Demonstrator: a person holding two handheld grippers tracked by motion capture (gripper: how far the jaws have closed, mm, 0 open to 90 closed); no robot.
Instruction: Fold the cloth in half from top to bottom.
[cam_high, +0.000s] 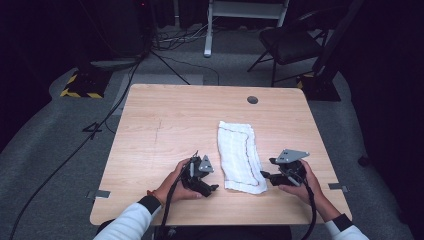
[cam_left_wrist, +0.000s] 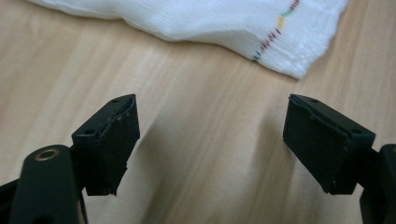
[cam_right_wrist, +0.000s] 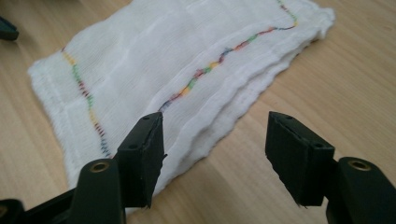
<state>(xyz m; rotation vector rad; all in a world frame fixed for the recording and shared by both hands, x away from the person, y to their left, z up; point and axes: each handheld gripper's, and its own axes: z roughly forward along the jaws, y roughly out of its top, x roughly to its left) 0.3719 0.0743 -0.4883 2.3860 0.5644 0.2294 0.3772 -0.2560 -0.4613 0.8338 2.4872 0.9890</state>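
Folded white towel (cam_high: 241, 156) lies near desk (cam_high: 165, 120) front edge, right of centre. Left gripper (cam_high: 202, 184) & right gripper (cam_high: 266, 176) flank it, both spread, nothing between jaws; bare wood toward the far edge.

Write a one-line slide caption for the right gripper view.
Open right gripper poised at the edge of a folded white cloth on the wooden table.

Folded cloth (cam_high: 240, 156) on table (cam_high: 165, 125), between left gripper (cam_high: 209, 189) and right gripper (cam_high: 265, 175).
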